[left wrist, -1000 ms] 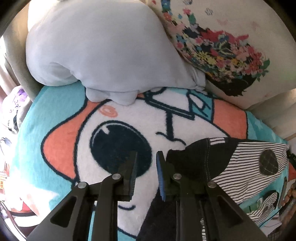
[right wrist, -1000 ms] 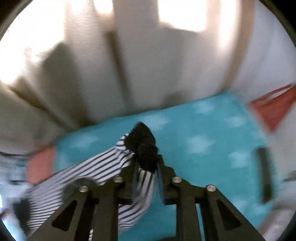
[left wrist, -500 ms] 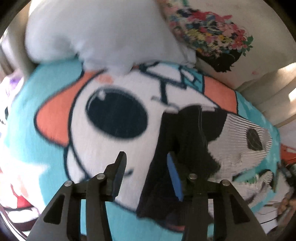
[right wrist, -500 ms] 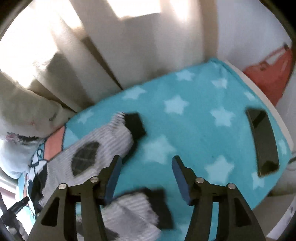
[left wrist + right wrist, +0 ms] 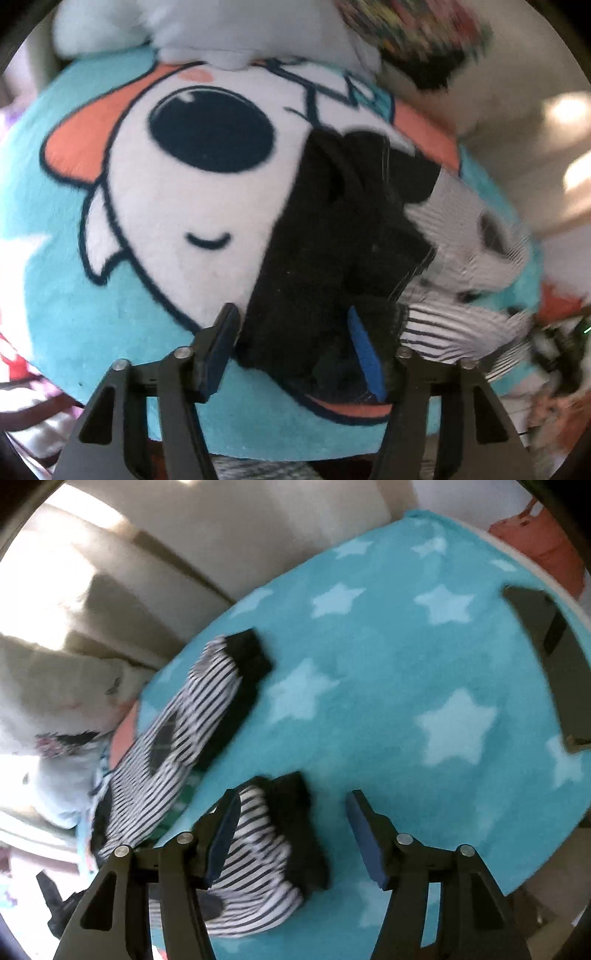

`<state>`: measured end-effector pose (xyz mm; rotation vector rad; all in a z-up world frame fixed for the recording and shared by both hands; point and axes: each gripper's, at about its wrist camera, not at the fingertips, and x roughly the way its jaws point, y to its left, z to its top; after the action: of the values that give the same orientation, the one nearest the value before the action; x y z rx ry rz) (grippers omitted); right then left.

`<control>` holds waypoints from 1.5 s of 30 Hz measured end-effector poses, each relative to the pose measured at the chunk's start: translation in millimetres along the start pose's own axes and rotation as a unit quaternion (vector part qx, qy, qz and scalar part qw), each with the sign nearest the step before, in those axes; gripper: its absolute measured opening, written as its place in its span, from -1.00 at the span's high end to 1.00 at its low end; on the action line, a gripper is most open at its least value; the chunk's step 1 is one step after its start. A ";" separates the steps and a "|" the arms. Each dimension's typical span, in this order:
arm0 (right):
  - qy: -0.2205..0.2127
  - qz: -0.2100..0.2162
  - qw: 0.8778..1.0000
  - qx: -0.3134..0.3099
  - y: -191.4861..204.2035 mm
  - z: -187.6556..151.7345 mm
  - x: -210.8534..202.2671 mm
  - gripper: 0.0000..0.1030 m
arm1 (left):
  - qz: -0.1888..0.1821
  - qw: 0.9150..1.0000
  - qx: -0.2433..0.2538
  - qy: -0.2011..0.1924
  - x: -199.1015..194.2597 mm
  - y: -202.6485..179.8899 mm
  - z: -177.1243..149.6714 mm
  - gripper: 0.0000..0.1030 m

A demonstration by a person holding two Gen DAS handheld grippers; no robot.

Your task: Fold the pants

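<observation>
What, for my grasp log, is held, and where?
Nothing. The left tool, jaws just closing, straddles the black-and-white striped pants' black waist ungripped; the right tool, jaws just opening, stands over one black cuff.

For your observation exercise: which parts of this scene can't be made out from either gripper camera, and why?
- Pants waistband, left view: the black fabric hides its seams.
- Floral pillow, left view: motion blur, cut by the top edge.
- Near pant leg, right view: right gripper covers its lower part.

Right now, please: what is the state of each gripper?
Left gripper: open over the pants' black waist, jaws just closing.
Right gripper: open, holding nothing, above a striped leg cuff.
</observation>
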<state>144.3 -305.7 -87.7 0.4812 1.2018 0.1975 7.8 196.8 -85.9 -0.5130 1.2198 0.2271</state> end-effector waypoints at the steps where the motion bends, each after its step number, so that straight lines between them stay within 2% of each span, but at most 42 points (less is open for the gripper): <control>1: 0.011 0.003 1.000 -0.008 4.2 -4.2 2.6 -0.24 | 0.021 1.000 0.022 -0.001 0.8 -10.6 -2.8 0.40; 2: 0.021 0.003 1.000 -0.020 8.4 -7.5 5.2 0.11 | 0.036 0.999 0.037 0.000 0.0 -18.8 -5.8 0.43; 3: 0.027 -0.001 0.999 -0.030 11.3 -9.3 6.5 0.80 | 0.042 0.998 0.042 -0.003 -2.0 -22.4 -7.4 0.45; 4: 0.031 -0.019 0.998 -0.046 16.3 -11.5 5.3 0.81 | 0.044 0.998 0.044 -0.004 -5.7 -24.2 -8.9 0.46; 7: -0.001 -0.016 0.998 -0.068 27.5 -10.7 -18.6 0.81 | 0.035 0.999 0.030 -0.013 -23.5 -20.8 -11.6 0.46; 9: -0.039 -0.024 0.994 -0.096 39.3 -9.9 -44.2 0.81 | 0.027 0.999 0.027 -0.020 -33.5 -22.7 -14.1 0.46; 11: -0.094 -0.071 0.981 -0.157 60.9 -13.2 -67.2 0.81 | 0.028 0.999 0.026 -0.017 -31.5 -24.7 -17.8 0.46; 13: -0.136 -0.145 0.960 -0.200 74.4 -18.9 -74.0 0.69 | 0.056 0.998 0.034 -0.012 -22.4 -28.3 -24.3 0.46; 14: -0.143 -0.177 0.952 -0.205 74.8 -19.5 -70.2 0.53 | 0.063 0.997 0.037 -0.008 -18.1 -29.0 -27.2 0.46; 15: -0.138 -0.212 0.946 -0.205 69.8 -18.5 -61.3 0.35 | 0.070 0.997 0.037 0.000 -13.1 -28.8 -30.4 0.46; 16: -0.109 -0.229 0.949 -0.190 58.4 -14.9 -47.2 0.31 | 0.077 0.996 0.035 0.009 -9.2 -27.6 -33.6 0.46; 18: -0.077 -0.215 0.963 -0.141 36.5 -10.4 -40.1 0.31 | 0.081 0.996 0.030 0.017 -6.3 -25.1 -37.8 0.43; 19: -0.080 -0.193 0.971 -0.113 27.9 -10.2 -44.7 0.31 | 0.078 0.996 0.030 0.020 -6.5 -23.7 -38.9 0.42; 22: -0.111 -0.175 0.971 -0.120 34.2 -10.2 -58.3 0.31 | 0.057 0.998 0.024 0.020 -14.4 -17.6 -40.8 0.35; 27: -0.094 -0.115 0.975 -0.163 62.4 -17.3 -47.2 0.31 | 0.022 0.999 -0.026 0.004 -33.3 4.9 -35.8 0.29; 29: -0.073 -0.089 0.976 -0.183 73.1 -25.9 -34.2 0.31 | 0.026 0.999 -0.039 -0.006 -38.6 8.7 -32.5 0.29; 32: -0.035 -0.066 0.978 -0.193 79.4 -36.7 -11.3 0.31 | 0.051 0.998 -0.039 -0.026 -46.8 9.1 -29.7 0.29; 37: 0.023 -0.059 0.986 -0.156 63.4 -41.8 27.2 0.25 | 0.065 0.996 -0.049 -0.044 -57.0 12.6 -29.4 0.29; 40: 0.024 -0.033 0.988 -0.147 60.3 -43.2 27.4 -0.11 | 0.067 0.995 -0.046 -0.049 -60.7 8.3 -28.1 0.26; 42: 0.032 -0.011 0.989 -0.145 61.8 -45.0 28.4 -0.57 | 0.067 0.996 -0.039 -0.052 -62.8 2.5 -26.5 0.23; 43: 0.034 -0.002 0.988 -0.150 64.7 -46.7 29.6 -0.67 | 0.068 0.996 -0.033 -0.053 -63.1 -1.8 -25.0 0.23; 45: 0.039 0.006 0.986 -0.161 71.2 -50.7 33.2 -0.99 | 0.072 0.996 -0.017 -0.054 -63.4 -9.2 -21.4 0.18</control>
<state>116.6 -216.9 -97.2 0.2006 1.2152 0.4171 -27.6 184.9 -29.6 -0.4385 1.1504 0.3936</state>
